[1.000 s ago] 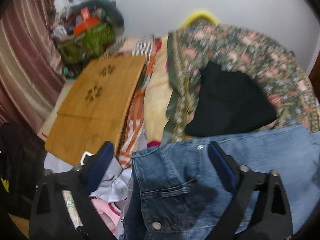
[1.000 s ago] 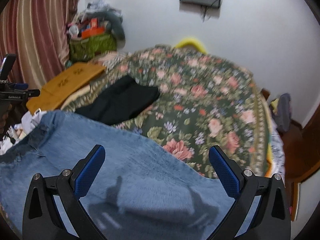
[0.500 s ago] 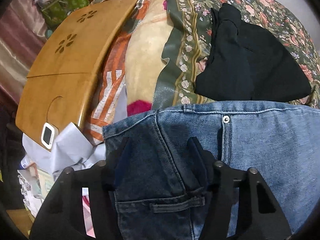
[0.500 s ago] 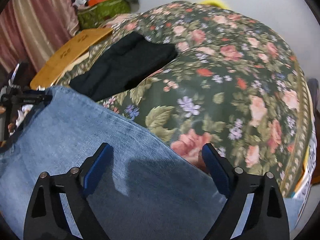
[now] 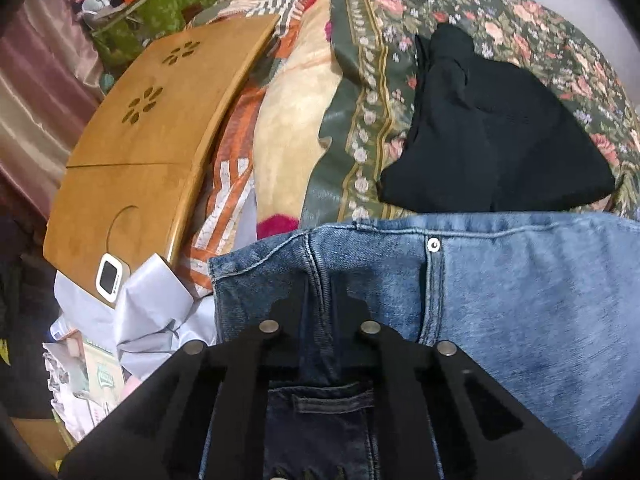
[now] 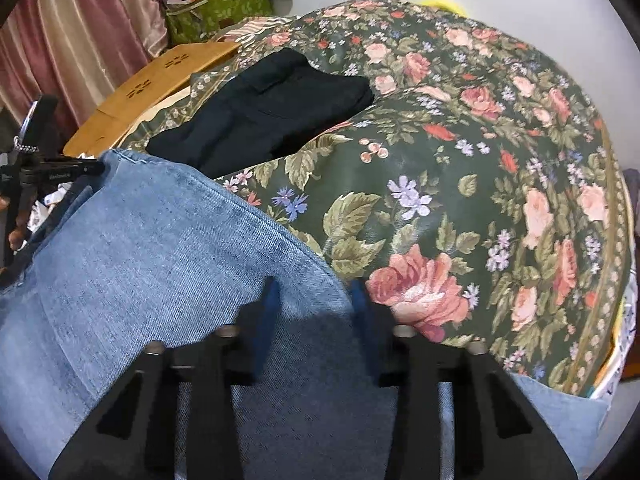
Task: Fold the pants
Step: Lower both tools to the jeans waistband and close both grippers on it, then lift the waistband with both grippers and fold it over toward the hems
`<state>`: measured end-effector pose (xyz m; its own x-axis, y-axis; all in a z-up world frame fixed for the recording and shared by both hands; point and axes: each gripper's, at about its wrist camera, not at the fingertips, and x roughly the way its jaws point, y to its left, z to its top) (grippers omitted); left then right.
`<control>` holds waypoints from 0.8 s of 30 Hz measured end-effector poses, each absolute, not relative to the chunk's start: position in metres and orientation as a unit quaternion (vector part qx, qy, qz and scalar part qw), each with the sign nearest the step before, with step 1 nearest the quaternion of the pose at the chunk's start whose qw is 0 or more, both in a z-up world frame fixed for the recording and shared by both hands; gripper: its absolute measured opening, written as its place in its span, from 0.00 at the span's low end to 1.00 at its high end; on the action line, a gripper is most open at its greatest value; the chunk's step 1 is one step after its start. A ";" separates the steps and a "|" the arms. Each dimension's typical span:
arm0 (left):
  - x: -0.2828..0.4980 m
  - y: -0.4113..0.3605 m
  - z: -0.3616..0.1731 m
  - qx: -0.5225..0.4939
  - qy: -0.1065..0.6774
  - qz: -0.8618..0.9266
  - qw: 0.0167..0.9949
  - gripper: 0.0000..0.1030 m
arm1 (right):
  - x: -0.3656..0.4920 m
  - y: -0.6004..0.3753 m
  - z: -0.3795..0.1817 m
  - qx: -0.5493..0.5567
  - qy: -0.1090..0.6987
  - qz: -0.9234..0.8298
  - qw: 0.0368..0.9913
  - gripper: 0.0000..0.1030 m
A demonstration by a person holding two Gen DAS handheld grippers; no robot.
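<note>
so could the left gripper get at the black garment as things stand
Probably not right now: the left gripper has just closed on the jeans waistband. The black garment lies uncovered just beyond, so the way is free once it lets go.

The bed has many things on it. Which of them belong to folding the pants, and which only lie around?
Belong to the job:
- blue jeans
- left gripper, pinching the denim by the waistband
- right gripper, closing on the edge of the leg

Only lying around:
- black garment
- floral bedspread
- wooden lap tray
- green bag
</note>
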<state>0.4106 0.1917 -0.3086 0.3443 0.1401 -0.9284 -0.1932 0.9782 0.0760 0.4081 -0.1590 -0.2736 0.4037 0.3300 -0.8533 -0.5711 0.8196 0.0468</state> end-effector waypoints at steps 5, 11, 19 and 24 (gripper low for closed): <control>0.410 0.186 -0.271 -0.008 0.519 0.110 0.848 0.07 | 0.403 -0.161 -0.258 -0.134 0.444 0.257 0.848 0.07; 0.393 0.178 -0.210 0.007 0.456 0.111 0.883 0.06 | 0.387 -0.169 -0.208 -0.120 0.383 0.237 0.885 0.07; 0.339 0.170 -0.180 0.013 0.435 0.102 0.894 0.06 | 0.331 -0.172 -0.182 -0.135 0.368 0.245 0.887 0.07; 0.289 0.168 -0.170 0.014 0.432 0.103 0.896 0.06 | 0.294 -0.176 -0.180 -0.135 0.365 0.249 0.887 0.07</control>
<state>0.2886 0.1676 -0.1705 0.6062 0.1975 -0.7704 -0.1731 0.9782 0.1146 0.2939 -0.1756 -0.1800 0.6091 0.3435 -0.7149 -0.5410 0.8390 -0.0578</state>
